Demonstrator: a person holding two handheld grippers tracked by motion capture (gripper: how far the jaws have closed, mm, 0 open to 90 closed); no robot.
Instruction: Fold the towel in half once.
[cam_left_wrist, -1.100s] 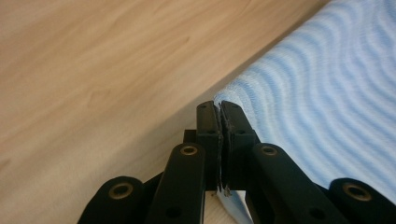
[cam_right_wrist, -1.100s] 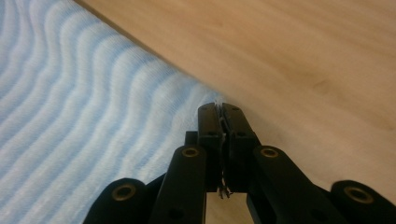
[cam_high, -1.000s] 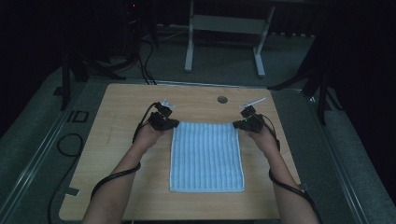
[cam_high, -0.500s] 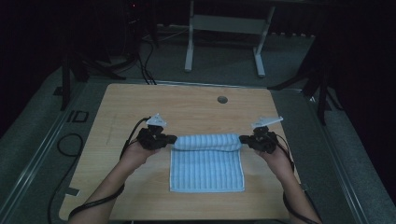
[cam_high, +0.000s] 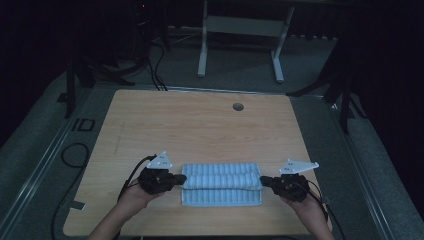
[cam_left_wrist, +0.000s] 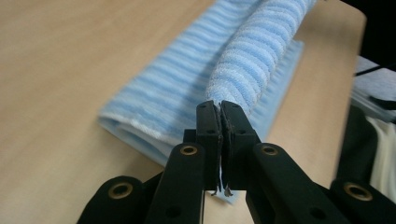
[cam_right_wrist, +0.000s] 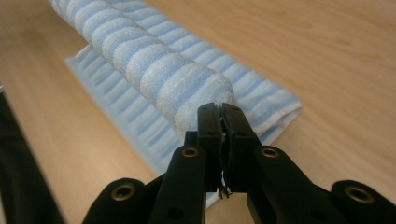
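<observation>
A blue-and-white striped towel (cam_high: 221, 186) lies near the front edge of the wooden table (cam_high: 200, 130), its far part folded back toward the person in a raised roll. My left gripper (cam_high: 176, 179) is shut on the roll's left end, where the towel (cam_left_wrist: 252, 60) bulges just past the jaws of the left gripper (cam_left_wrist: 219, 109). My right gripper (cam_high: 265, 182) is shut on the roll's right end; the towel (cam_right_wrist: 154, 70) runs away from the right gripper (cam_right_wrist: 219, 112) over the flat lower layer.
A small round hole (cam_high: 238, 106) sits in the table near its far edge. Cables (cam_high: 70, 155) lie on the floor at the left. A white-legged frame (cam_high: 240, 35) stands beyond the table. The person's hands rest at the front edge.
Both grippers have drawn the towel's far edge toward the person, from the middle of the table to near the front edge. The towel went from flat to folded over itself.
</observation>
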